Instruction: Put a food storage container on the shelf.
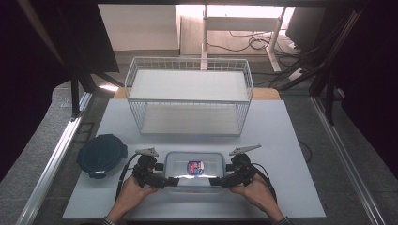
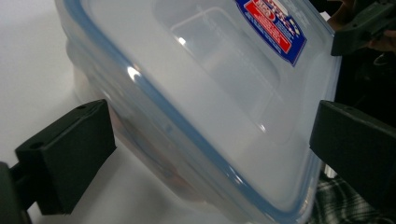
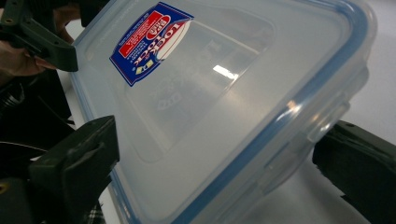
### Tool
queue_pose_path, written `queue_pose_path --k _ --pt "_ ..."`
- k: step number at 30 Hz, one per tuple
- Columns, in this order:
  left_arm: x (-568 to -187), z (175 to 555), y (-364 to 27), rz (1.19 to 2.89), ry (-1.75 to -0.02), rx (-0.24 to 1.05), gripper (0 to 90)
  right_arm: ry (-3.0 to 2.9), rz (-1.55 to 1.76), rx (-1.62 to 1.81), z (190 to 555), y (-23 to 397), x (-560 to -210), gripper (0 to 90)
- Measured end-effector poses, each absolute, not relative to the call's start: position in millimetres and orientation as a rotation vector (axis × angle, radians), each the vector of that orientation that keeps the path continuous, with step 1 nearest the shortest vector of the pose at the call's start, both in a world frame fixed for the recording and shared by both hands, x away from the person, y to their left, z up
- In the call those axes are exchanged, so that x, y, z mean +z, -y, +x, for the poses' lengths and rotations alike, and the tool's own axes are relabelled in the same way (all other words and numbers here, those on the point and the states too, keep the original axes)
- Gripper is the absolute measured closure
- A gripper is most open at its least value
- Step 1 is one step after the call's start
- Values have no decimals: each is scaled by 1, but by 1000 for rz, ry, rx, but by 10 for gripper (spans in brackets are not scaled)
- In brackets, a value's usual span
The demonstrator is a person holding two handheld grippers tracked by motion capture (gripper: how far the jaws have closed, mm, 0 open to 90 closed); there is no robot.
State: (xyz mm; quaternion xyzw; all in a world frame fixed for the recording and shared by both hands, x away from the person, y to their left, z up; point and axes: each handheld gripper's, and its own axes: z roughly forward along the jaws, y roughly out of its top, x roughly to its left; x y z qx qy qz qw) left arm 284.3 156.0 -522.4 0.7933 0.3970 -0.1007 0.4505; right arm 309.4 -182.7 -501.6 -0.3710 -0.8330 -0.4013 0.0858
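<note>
Your left gripper (image 1: 172, 182) and right gripper (image 1: 215, 182) stand with fingers apart, straddling the clear lidded container (image 1: 194, 168); it looks light, rigid, slippery; grip under the rim

Glossy plastic on a matt white surface (image 1: 291, 140)

Translucent, smooth plastic container (image 1: 193, 168), blue seal, shiny sticker; behind it a white wire basket (image 1: 187, 101); left, a dark plastic lid (image 1: 102, 154).

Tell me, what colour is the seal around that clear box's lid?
Blue, on the clear box's lid; clearest in the right gripper view.
</note>
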Motion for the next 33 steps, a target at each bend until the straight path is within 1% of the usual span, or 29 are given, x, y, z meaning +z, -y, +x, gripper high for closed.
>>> queue_pose_path --k 1,3,4,5,6,7,9,10,11,12,13,17,26,27,28,33 --pt "-521 283 -157 1966 -973 -240 64 2478 -1114 -1200 308 186 -499 84" --pt "-516 278 -162 1973 -958 -219 119 2466 -1129 -1213 307 190 -497 134" --pt "-516 278 -162 1973 -958 -219 153 2466 -1129 -1213 307 190 -497 134" --pt "-514 276 -167 1953 -953 -217 201 2464 -1130 -1233 302 193 -494 200" --pt "-514 276 -167 1953 -953 -217 227 2464 -1130 -1233 302 193 -494 200" --pt "-513 274 -170 1939 -953 -211 227 2457 -1145 -1241 301 195 -492 236" --pt "-511 269 -174 1908 -957 -209 318 2416 -1190 -1290 297 201 -488 339" --pt "-511 267 -176 1894 -959 -211 379 2378 -1210 -1306 294 205 -486 400" --pt "-511 265 -178 1880 -964 -216 379 2378 -1210 -1306 294 205 -486 400" --pt "-511 263 -180 1865 -968 -220 402 2366 -1214 -1314 293 206 -485 424" --pt "-511 259 -182 1847 -968 -226 451 2355 -1211 -1317 289 209 -484 446" --pt "-509 253 -182 1848 -966 -212 484 2356 -1209 -1331 281 210 -485 456" --pt "-508 243 -181 1798 -1002 -186 518 2323 -1223 -1335 276 213 -484 495" --pt "-508 243 -181 1787 -1008 -178 518 2323 -1223 -1335 276 213 -484 495" --pt "-506 242 -180 1785 -1010 -150 537 2323 -1232 -1363 276 213 -482 506" --pt "-505 246 -177 1785 -1016 -139 538 2413 -1215 -1403 275 211 -476 503"
